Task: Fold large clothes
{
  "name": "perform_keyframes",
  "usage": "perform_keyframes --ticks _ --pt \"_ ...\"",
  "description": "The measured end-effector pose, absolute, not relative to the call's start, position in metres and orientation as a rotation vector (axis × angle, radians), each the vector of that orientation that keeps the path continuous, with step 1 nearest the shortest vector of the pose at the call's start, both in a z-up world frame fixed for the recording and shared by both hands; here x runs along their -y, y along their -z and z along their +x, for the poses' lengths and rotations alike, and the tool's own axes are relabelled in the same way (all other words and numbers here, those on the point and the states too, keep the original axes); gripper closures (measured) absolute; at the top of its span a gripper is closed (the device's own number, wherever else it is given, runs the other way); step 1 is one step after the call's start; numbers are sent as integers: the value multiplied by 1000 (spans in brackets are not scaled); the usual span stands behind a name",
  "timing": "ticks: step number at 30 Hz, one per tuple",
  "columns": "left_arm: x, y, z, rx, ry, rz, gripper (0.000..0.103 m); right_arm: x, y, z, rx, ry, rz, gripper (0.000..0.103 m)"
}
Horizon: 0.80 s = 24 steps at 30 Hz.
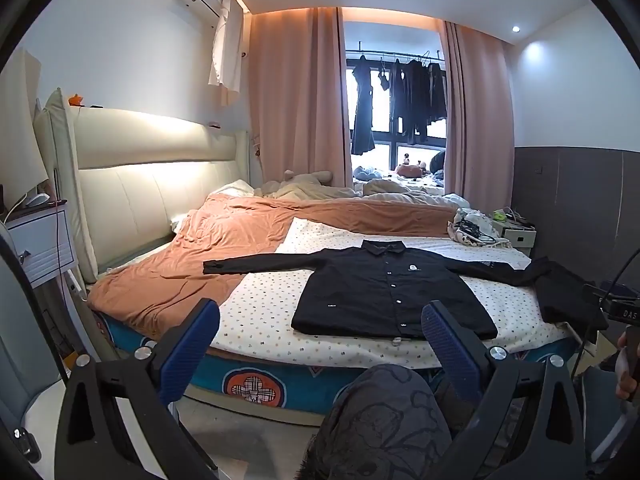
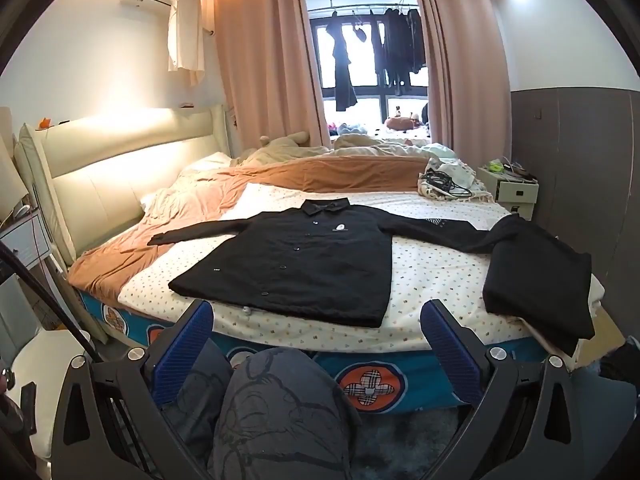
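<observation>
A black long-sleeved button shirt [image 1: 394, 292] lies flat, front up, on the spotted white sheet [image 1: 260, 312], sleeves spread to both sides. It also shows in the right wrist view [image 2: 304, 264]. My left gripper [image 1: 320, 324] is open and empty, held off the bed's near edge, short of the shirt's hem. My right gripper [image 2: 316, 324] is open and empty too, also short of the hem. A folded black garment [image 2: 540, 288] lies at the bed's right corner.
An orange blanket [image 1: 192, 256] covers the bed's left and far part. The cream headboard [image 1: 140, 168] stands at the left. A nightstand [image 2: 514, 192] and a bundle with cables [image 2: 444, 182] lie far right. The person's knee [image 2: 276, 408] is below the grippers.
</observation>
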State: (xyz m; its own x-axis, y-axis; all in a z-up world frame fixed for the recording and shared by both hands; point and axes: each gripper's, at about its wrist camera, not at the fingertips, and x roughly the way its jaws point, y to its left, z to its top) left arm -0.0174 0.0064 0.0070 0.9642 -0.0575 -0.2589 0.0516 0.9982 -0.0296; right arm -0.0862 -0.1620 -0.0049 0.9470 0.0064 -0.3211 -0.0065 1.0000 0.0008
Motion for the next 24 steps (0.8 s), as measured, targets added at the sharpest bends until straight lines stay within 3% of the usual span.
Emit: perform_keyframes --ticks 24 --pt "2 -9 -22 -250 82 -35 0 165 6 -86 -316 -4 16 0"
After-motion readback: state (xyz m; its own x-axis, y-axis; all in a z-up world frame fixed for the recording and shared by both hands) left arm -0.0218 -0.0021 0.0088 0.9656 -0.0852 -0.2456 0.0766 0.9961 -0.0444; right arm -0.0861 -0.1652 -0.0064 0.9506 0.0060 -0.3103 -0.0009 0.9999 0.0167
